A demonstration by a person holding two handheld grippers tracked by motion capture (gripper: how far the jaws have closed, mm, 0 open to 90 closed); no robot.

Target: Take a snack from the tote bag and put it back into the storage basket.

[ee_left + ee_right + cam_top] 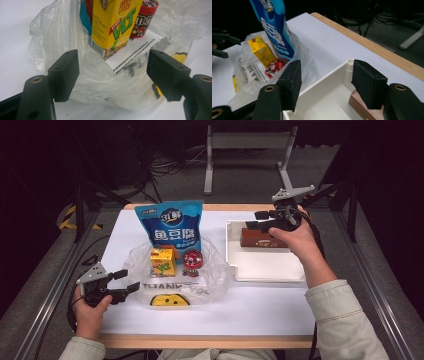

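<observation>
Left claw (127,281) low at left edge of white worktop (260,307), held in left hand (90,307). Jaws spread wide, nothing between them. Pointed at clear plastic bag (215,270), just beside its left side; in left gripper view, bag's crumpled near wall (100,82) sits in the gap between the jaws, contact not clear.

Inside bag: yellow VLT lemon tea carton (163,261) upright, red M&M's tub (192,259) just right of it, blue fish-tofu snack pouch (171,223) standing tall behind both. Yellow-and-black patch (169,300) at bag's near edge, kind not clear. Black print on bag's front face (135,51).

Right claw (260,220) at far right of worktop, held in right hand (295,237), over far left corner of white tray (270,267). Jaws spread apart, gripping nothing. Brown box (262,240) lies flat in tray's far end, directly under claw and hand; in right gripper view, box corner (362,107) peeks out beneath right jaw, tray's corner wall (342,67) between the jaws. Touching or hovering: cannot tell.

Bag and tray side by side, close, with a narrow strip of worktop between. Two claws well apart, bag between them.
</observation>
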